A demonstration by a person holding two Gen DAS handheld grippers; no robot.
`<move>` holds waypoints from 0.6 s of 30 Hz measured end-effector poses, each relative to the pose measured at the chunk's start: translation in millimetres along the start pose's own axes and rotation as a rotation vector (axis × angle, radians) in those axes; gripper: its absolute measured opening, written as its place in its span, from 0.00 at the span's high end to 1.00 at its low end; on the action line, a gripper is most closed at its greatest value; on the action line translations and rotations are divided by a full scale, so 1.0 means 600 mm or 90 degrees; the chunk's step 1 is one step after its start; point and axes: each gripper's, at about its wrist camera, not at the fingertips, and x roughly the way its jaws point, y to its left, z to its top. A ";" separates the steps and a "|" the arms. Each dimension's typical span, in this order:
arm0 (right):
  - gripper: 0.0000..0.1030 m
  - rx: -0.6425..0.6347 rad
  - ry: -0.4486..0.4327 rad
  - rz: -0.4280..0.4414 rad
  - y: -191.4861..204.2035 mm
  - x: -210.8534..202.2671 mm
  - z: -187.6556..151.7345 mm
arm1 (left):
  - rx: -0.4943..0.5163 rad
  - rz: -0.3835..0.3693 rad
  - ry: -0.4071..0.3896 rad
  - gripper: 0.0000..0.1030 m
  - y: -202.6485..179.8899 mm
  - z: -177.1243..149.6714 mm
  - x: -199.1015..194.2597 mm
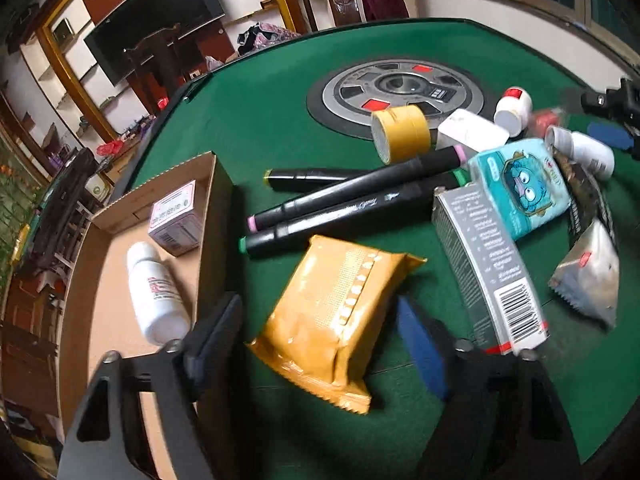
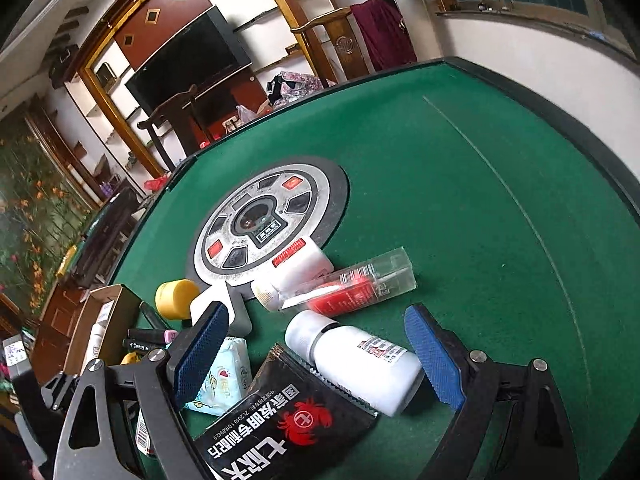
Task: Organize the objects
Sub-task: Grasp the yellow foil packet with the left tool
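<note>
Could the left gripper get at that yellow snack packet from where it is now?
Probably yes. The left gripper is open, its fingers either side of the yellow packet, which lies flat on the green table with nothing on top.

Both grippers point steeply down with jaws apart and nothing pinched, the right gripper (image 2: 320,354) wider than the left gripper (image 1: 320,340).

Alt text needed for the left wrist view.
Open left gripper straddles a yellow snack packet on a green table. A cardboard box at left holds a white bottle; markers lie beyond.
</note>
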 end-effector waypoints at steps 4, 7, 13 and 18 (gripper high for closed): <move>0.10 0.016 0.017 0.019 -0.011 0.010 0.000 | -0.020 -0.024 -0.009 0.64 -0.001 -0.001 -0.012; 0.09 0.014 0.015 0.014 -0.010 0.011 -0.001 | -0.055 -0.047 -0.019 0.65 0.003 -0.004 -0.032; 0.09 0.002 0.009 -0.006 -0.006 0.014 -0.004 | -0.143 -0.097 -0.044 0.65 0.019 -0.027 -0.083; 0.09 -0.014 0.003 -0.034 -0.003 0.017 -0.008 | -0.208 -0.112 -0.090 0.65 0.044 -0.053 -0.139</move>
